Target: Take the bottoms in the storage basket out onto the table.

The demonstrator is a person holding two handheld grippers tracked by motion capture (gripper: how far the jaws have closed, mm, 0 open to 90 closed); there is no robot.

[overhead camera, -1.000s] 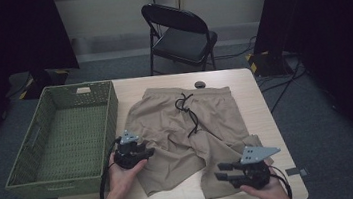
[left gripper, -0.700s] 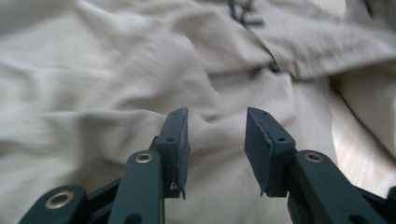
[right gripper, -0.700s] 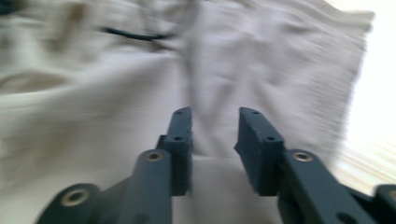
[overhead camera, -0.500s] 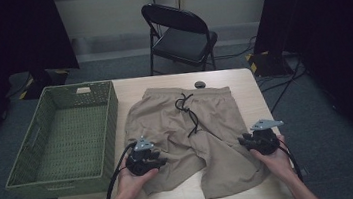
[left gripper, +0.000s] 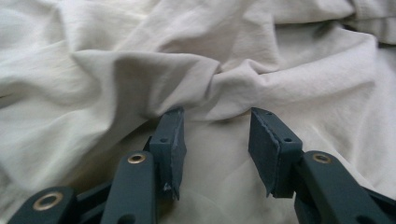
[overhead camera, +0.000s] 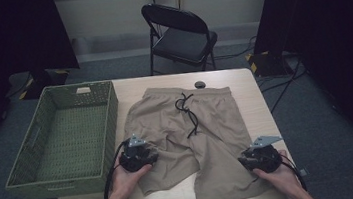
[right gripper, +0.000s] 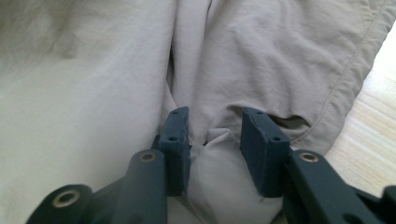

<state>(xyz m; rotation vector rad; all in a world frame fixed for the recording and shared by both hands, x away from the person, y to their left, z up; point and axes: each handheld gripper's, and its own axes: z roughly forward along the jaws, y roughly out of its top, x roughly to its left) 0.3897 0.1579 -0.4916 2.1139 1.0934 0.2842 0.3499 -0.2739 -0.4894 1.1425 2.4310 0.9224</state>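
Note:
A pair of beige shorts (overhead camera: pixel 207 126) lies spread on the wooden table (overhead camera: pixel 260 100), waistband away from me, with a black drawstring (overhead camera: pixel 188 110) down the middle. My left gripper (overhead camera: pixel 145 149) rests on the left leg; its jaws (left gripper: pixel 215 140) stand open over wrinkled cloth, with a raised fold just past their tips. At the right leg's outer edge near the hem sits my right gripper (overhead camera: pixel 245 158). Its jaws (right gripper: pixel 212 140) have just been opening, and a small puff of cloth lies loose between them.
A green woven basket (overhead camera: pixel 111 117) with nothing in it stands at the table's left, close beside the left gripper. A small black round object (overhead camera: pixel 200 84) lies just past the waistband. A black folding chair (overhead camera: pixel 182 33) stands behind the table.
The right hand swung out to the right, then came back toward the front edge. The right leg of the shorts now lies longer and flatter. The left hand has barely shifted.

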